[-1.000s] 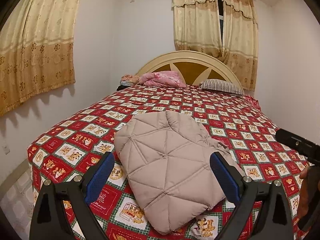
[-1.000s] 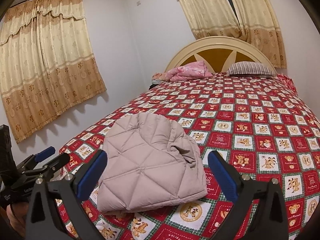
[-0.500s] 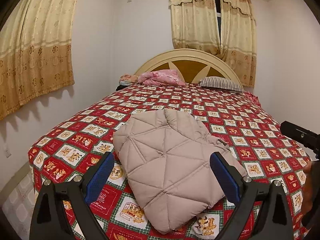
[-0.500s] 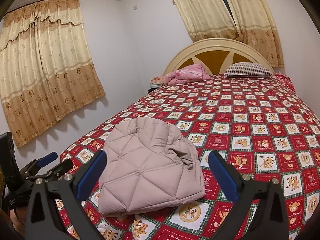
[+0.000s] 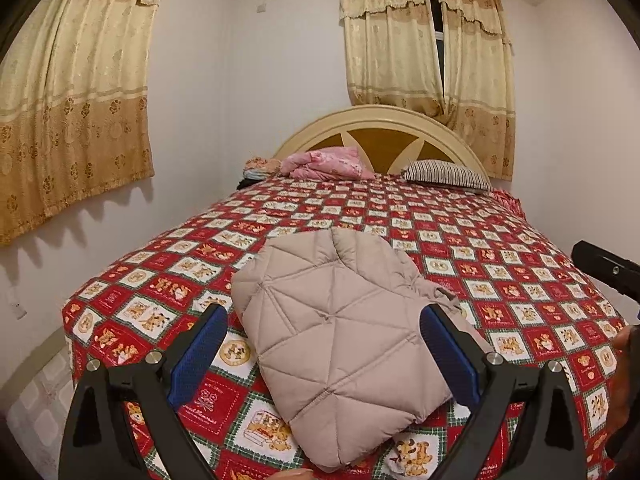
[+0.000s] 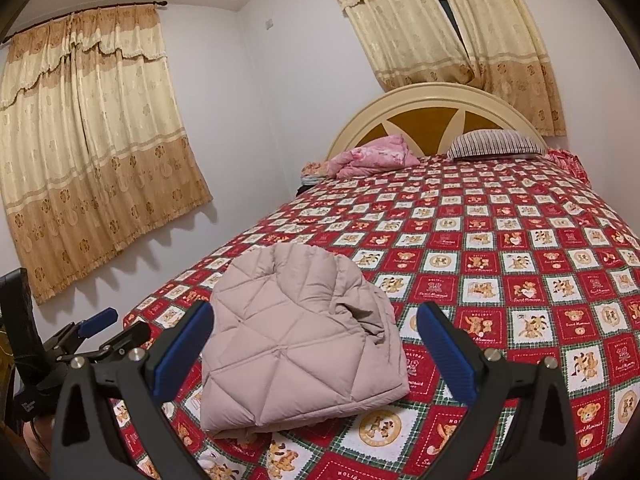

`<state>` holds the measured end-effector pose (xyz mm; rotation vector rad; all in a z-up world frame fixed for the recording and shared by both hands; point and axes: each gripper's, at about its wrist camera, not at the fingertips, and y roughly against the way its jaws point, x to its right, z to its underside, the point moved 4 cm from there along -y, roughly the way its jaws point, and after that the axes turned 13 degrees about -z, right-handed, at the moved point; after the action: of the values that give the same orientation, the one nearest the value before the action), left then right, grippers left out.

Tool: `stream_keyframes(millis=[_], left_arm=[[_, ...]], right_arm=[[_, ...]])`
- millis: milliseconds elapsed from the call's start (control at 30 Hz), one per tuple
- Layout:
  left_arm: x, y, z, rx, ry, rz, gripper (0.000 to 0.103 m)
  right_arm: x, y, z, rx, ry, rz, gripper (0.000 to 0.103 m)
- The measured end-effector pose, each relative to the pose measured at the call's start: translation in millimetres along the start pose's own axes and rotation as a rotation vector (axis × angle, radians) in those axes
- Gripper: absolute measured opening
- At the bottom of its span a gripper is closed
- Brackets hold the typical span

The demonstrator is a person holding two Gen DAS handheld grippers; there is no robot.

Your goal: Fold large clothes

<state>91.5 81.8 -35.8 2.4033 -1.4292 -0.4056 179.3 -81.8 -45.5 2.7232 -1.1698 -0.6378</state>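
- The quilted beige jacket [image 5: 340, 332] lies folded into a compact bundle on the near-left part of the bed [image 5: 500, 240]; the folding looks essentially done, with perhaps only tidying left.
- The left gripper [image 5: 324, 356] and right gripper [image 6: 316, 352] are both spread wide, holding nothing, raised above the bundle.
- A red bear-patterned bedspread [image 6: 500, 264] covers the bed; a striped pillow [image 5: 446, 174] and pink bedding [image 5: 328, 164] sit far by the headboard [image 5: 384, 128], and gold curtains [image 6: 96, 152] hang on the walls.

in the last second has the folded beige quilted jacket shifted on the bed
No. The folded beige quilted jacket covers the same squares of the red teddy-bear patterned bedspread as before; only the cameras drifted slightly.
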Motion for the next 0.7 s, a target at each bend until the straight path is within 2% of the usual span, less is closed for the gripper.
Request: stream_keyframes(millis=[333,700], left_arm=[[-3.0,4.0,-4.8,0.028,0.002,-0.025,0.1],[-1.8,0.9,1.0,0.05,-0.011,-0.034,0.101]], right_arm=[[-15.7,8.1,-6.7,0.046,0.058,-0.008,0.103],[-13.6,5.4,-1.8,0.027,0.068,-0.008,0.103]])
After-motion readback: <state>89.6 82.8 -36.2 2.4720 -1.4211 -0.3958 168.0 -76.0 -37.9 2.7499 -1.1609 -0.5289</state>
